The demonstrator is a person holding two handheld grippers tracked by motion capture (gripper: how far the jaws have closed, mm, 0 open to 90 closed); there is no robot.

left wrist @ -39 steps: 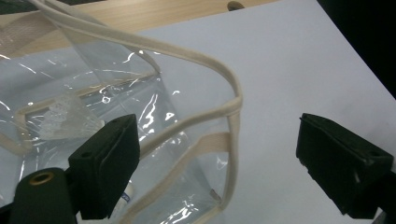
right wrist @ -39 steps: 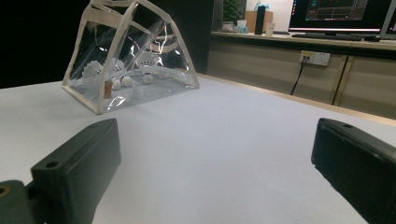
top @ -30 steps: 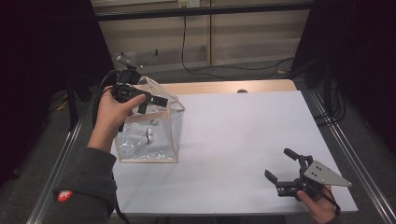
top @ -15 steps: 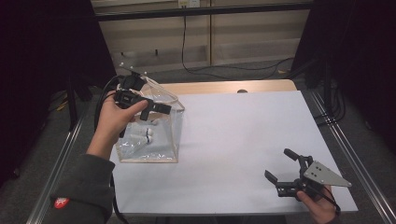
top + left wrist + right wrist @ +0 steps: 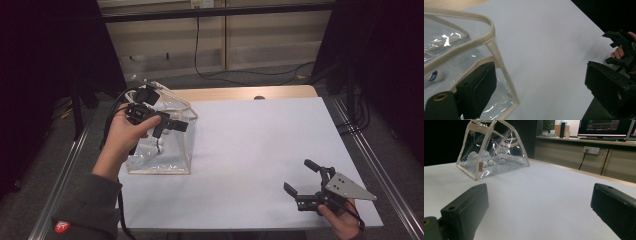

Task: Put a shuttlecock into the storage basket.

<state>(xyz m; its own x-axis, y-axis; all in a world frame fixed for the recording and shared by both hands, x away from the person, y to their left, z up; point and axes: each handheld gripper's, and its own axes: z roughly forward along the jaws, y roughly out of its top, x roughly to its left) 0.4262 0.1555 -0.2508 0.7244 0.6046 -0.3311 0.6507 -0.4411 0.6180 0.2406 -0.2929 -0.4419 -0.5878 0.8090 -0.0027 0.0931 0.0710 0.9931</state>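
One clear plastic bag (image 5: 162, 145) with cream trim stands on the white surface (image 5: 260, 150), at its left side, and everything else is easiest placed from that bag. There are two hand-held grippers. The left hand-held gripper (image 5: 167, 125) hangs over the bag's open top, one jaw above the inside and the other outside its right wall, the jaws wide apart and holding nothing. The right hand-held gripper (image 5: 306, 180) sits well away from the bag, at the near right corner of the surface, its jaws also spread and empty, gripped from below by the person's right hand (image 5: 345, 220).

From above, the bag's contents are a pale blur. The right gripper view looks across the surface at the bag (image 5: 492, 150) side-on and shows shuttlecocks (image 5: 487, 157) lying inside; I count about three, though the creased, reflective plastic makes the number uncertain. That view also takes in a counter behind the bag with a monitor (image 5: 605, 126) on it.

The left gripper view looks down past the bag's cream rim (image 5: 474, 32) and picks out a white rounded object with blue lettering (image 5: 434, 76) inside, cut off by the frame edge, so I cannot tell what it is. Far beyond the bag it catches the right hand-held gripper (image 5: 621, 50) and fingers, partly cropped.
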